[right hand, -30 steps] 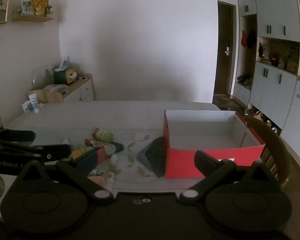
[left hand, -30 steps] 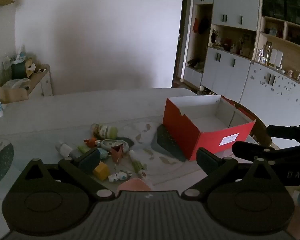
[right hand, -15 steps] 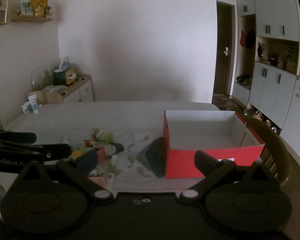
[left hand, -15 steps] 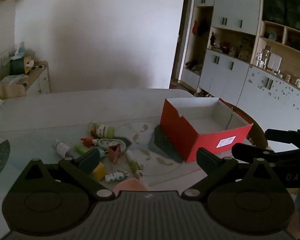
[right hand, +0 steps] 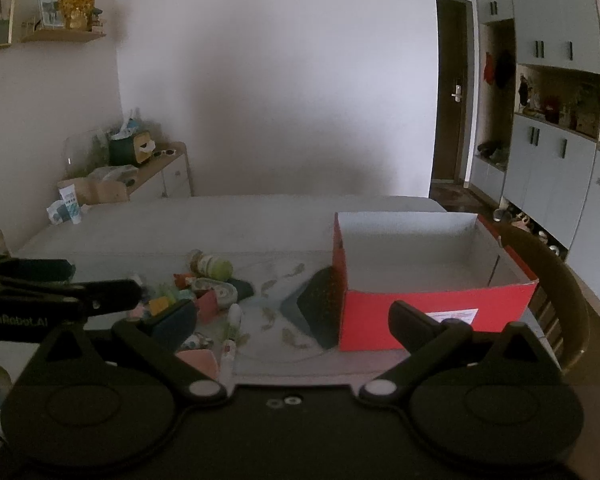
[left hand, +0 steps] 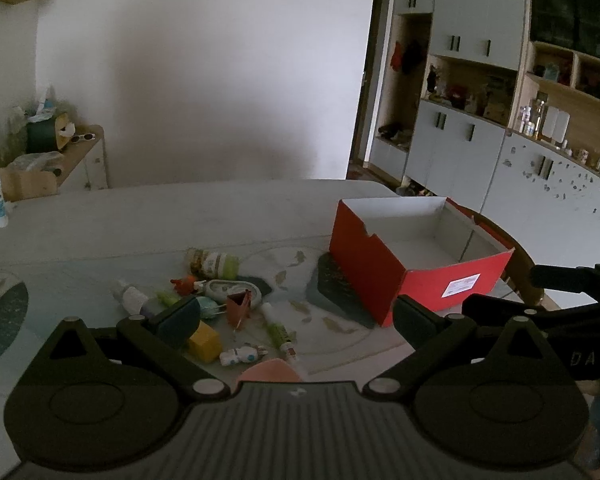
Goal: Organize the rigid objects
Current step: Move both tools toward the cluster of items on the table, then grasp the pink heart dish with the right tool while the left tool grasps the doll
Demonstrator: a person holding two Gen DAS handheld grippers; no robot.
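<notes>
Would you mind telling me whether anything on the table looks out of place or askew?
Yes: small items lie jumbled left of the empty red cardboard box, including a green-capped bottle on its side.

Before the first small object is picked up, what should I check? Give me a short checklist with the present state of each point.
1. Left tool open and holding nothing: ok.
2. Right tool open and holding nothing: ok.
3. Red box open on top, no objects visible inside: ok.
4. Pile of small objects spread on the table left of the box: ok.
5. Yellow block free of its neighbours: cannot tell.
</notes>
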